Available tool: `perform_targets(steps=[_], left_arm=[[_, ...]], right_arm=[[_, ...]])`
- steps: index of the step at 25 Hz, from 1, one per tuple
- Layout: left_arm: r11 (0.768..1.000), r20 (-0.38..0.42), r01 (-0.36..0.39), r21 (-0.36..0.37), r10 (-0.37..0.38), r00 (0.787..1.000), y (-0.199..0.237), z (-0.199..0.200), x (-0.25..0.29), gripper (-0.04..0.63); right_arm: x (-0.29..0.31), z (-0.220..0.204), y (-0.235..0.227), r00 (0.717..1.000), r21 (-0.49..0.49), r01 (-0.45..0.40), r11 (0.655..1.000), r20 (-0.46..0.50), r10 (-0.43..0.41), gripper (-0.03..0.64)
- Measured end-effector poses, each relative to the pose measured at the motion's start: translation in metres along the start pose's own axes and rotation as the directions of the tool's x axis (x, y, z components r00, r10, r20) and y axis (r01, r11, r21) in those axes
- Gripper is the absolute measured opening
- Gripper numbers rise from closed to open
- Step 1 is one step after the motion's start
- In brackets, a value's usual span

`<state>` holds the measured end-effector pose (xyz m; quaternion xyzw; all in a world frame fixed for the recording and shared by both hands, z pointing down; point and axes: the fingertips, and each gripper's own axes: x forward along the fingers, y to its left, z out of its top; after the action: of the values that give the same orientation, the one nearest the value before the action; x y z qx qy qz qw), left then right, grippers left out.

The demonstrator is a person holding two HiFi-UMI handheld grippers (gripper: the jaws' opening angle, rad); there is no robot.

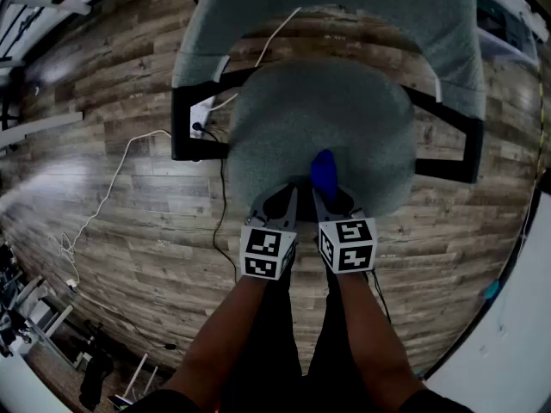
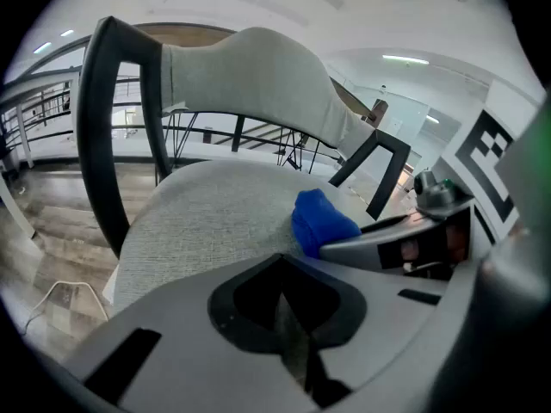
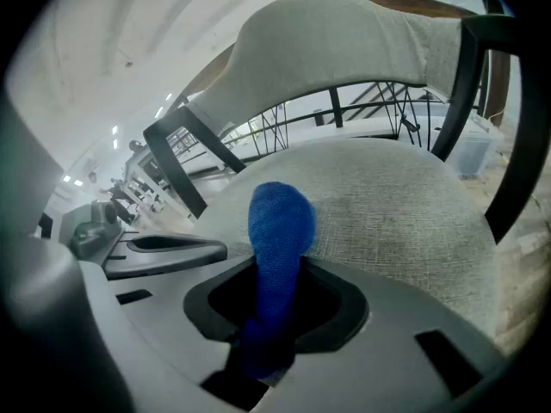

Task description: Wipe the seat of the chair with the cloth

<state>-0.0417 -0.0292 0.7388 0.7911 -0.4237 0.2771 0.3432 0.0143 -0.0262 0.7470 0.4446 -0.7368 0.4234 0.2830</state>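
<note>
A grey fabric chair seat (image 1: 318, 119) with a black frame fills the middle of the head view. My right gripper (image 1: 325, 198) is shut on a blue cloth (image 1: 323, 170), whose bunched end sticks out over the seat's near edge (image 3: 280, 222). The same blue cloth (image 2: 320, 220) shows to the right in the left gripper view. Close beside it, my left gripper (image 1: 288, 203) hovers at the seat's front edge, jaws together with nothing between them (image 2: 288, 317). The grey backrest (image 1: 344, 7) rises beyond the seat.
Black armrests (image 1: 194, 127) flank the seat on both sides. A white cable (image 1: 112, 188) and a power strip (image 1: 202, 114) lie on the wooden floor to the left. A white surface edge (image 1: 508, 334) runs along the lower right.
</note>
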Motion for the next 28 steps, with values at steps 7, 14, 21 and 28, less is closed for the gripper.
perform_targets(steps=[7,14,21,28], left_arm=[[1.0,-0.014,0.01,-0.007,-0.01,1.0,-0.028,-0.001,0.019,0.006],[1.0,-0.005,0.01,0.003,-0.01,1.0,-0.055,0.01,0.036,0.006],[0.999,-0.01,0.036,0.022,-0.035,0.999,-0.09,0.014,0.055,0.006],[0.997,-0.019,0.069,0.033,-0.069,0.997,-0.127,0.017,0.069,0.006]], right_arm=[[-0.017,-0.006,-0.031,1.0,0.022,0.014,1.0,0.0,-0.014,0.109],[-0.037,-0.013,-0.069,0.999,0.03,0.037,0.999,-0.004,-0.037,0.109],[-0.057,-0.02,-0.1,0.998,0.058,0.06,0.996,-0.007,-0.06,0.109],[-0.072,-0.026,-0.128,0.997,0.085,0.08,0.993,0.0,-0.081,0.109]])
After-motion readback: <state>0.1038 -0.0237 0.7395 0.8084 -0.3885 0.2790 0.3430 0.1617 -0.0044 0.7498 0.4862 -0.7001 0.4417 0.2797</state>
